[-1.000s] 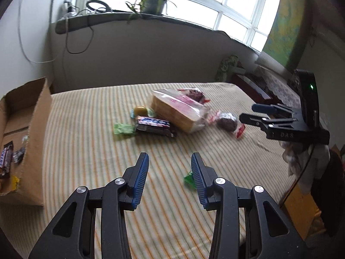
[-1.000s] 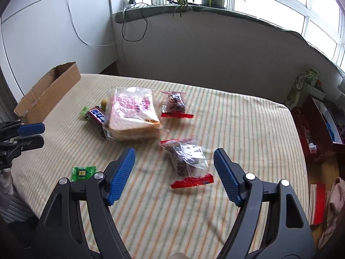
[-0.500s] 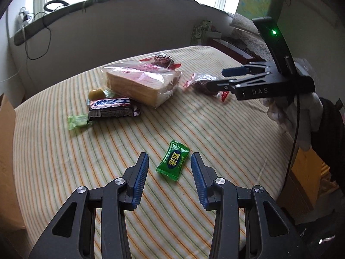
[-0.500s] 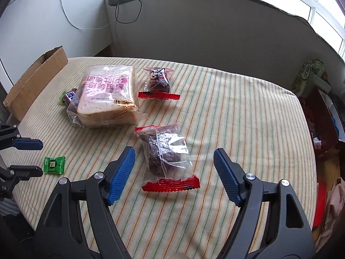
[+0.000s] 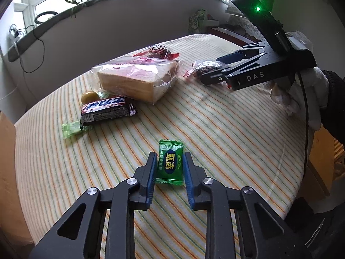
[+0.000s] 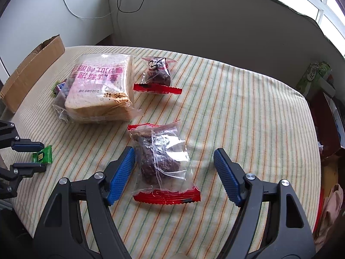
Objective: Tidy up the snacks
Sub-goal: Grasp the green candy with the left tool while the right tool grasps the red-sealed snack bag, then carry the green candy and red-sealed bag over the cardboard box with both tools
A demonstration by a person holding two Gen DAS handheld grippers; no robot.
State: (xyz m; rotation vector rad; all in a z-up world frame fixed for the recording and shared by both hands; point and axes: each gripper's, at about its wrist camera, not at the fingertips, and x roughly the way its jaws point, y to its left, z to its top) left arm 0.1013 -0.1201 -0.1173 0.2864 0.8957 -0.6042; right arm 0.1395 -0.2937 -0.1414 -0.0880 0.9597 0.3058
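A green wrapped candy lies on the striped tablecloth between the blue pads of my left gripper. Its jaws are closing, and the pads touch both sides of the wrapper. The right wrist view shows that same grip on the candy at the left edge. My right gripper stands open, low over a clear packet of dark cake with red ends. The packet lies between its fingers, nearer the left pad, and no pad presses it. In the left wrist view the right gripper is held by a white-gloved hand.
A bag of sliced bread lies mid-table, with a dark chocolate bar, a yellow sweet and a pale green candy beside it. A second dark cake packet lies behind. A cardboard box stands at the left table edge.
My left gripper came down onto the green candy and its jaws narrowed around it. My right gripper sank towards the dark cake packet and stayed open.
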